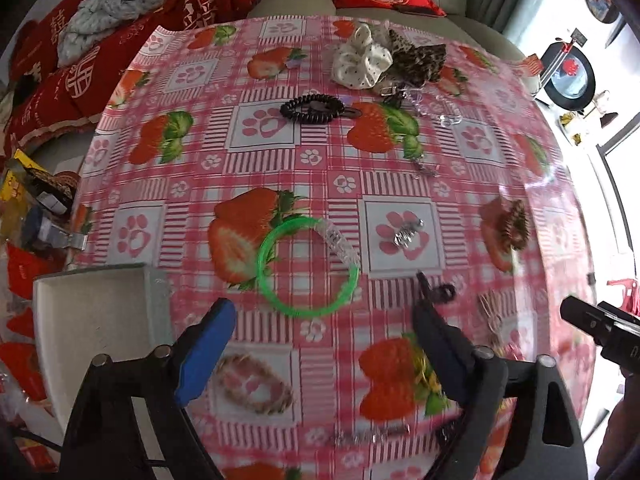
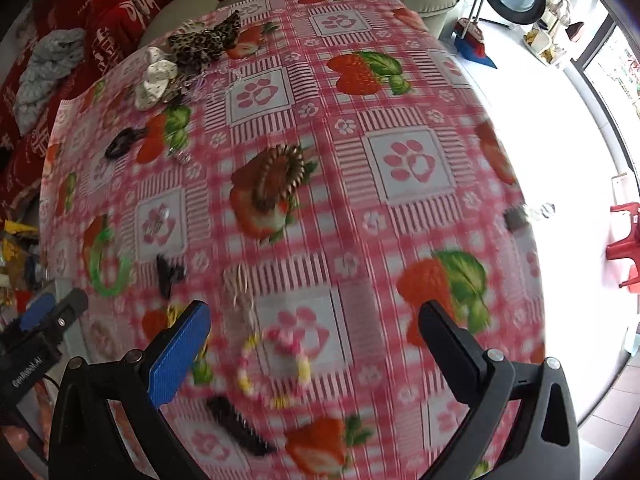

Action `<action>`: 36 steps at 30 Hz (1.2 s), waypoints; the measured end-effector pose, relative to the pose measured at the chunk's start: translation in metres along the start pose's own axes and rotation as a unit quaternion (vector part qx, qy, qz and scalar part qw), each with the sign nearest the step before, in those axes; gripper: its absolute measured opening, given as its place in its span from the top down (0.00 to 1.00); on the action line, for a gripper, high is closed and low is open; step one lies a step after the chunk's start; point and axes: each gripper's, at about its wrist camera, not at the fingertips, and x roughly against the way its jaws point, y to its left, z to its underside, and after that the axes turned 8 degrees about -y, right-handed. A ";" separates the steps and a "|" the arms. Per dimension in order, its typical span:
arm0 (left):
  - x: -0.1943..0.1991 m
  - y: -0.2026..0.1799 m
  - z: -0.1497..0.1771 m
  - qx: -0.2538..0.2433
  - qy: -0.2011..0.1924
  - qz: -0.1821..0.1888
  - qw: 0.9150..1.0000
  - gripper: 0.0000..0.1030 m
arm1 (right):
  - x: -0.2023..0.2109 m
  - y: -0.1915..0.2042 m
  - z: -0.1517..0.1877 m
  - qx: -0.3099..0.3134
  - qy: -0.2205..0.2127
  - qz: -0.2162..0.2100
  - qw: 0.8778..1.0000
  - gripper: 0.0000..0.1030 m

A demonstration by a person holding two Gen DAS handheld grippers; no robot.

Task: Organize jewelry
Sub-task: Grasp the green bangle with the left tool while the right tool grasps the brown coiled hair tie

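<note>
Little is being shown as done: the white box (image 1: 92, 312) at lower left looks empty, the green bangle (image 1: 308, 268) and beaded bracelet (image 2: 274, 364) are lying loose on the bench (image 1: 400, 168), and the jaws of left gripper (image 1: 320, 316) and right gripper (image 2: 316, 320) are being held released.

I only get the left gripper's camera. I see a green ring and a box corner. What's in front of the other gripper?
Observer: Just ahead of the right gripper, between its open fingers, lies a pink and yellow bead bracelet, blurred by motion.
Operator: Is there anything near that bracelet?
Observer: Yes, a dark comb-like hair clip lies close below it in the right view, near the blue finger pad.
Operator: What's that brown spiky thing at my right edge?
Observer: In the right view it shows as a full brown coiled hair tie lying on a strawberry print of the tablecloth.
</note>
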 end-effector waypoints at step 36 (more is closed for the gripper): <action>-0.038 -0.012 -0.001 -0.027 -0.005 0.016 0.999 0.85 | -0.069 0.024 -0.055 0.040 -0.028 0.014 0.999 0.88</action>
